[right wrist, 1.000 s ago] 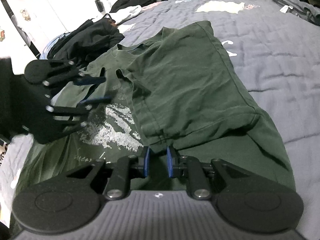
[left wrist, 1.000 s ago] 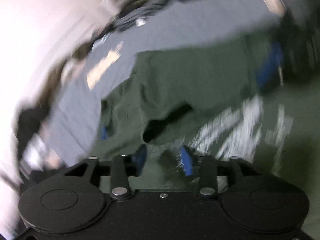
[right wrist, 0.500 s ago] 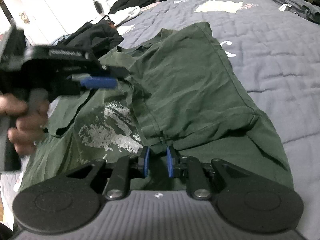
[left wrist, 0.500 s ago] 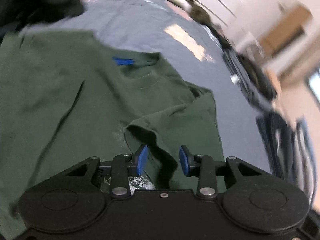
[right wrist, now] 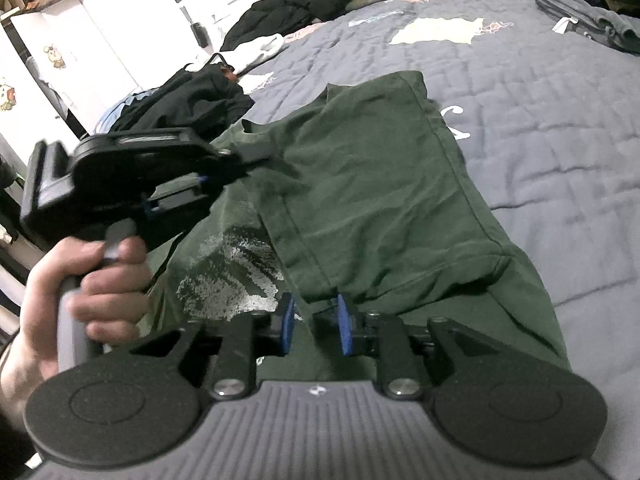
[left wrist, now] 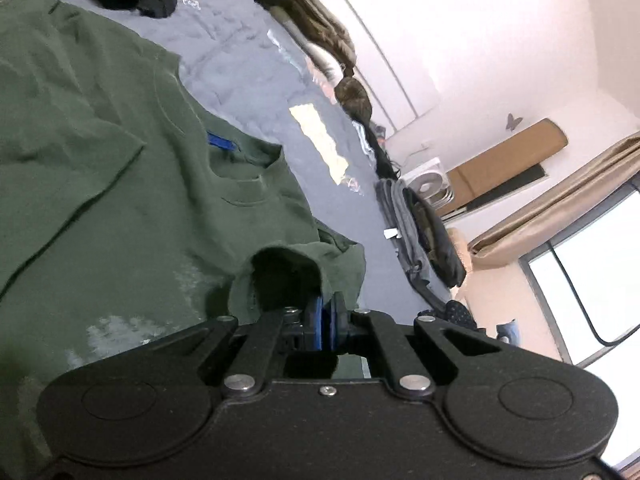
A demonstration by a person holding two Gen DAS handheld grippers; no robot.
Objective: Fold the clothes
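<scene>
Bare quilt [right wrist: 540, 128] right of shirt [right wrist: 360, 184]; black clothes [right wrist: 192, 104] left.

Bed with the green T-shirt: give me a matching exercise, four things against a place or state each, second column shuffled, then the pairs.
Things:
1 left claw
2 green T-shirt
3 black clothes heap
4 grey folded stack

Places or states:
A far right on the quilt, in the right wrist view
B spread out, one side folded over
C shut on green cloth
D beyond the shirt on the left, in the right wrist view

Pairs: 1-C, 2-B, 3-D, 4-A
</scene>
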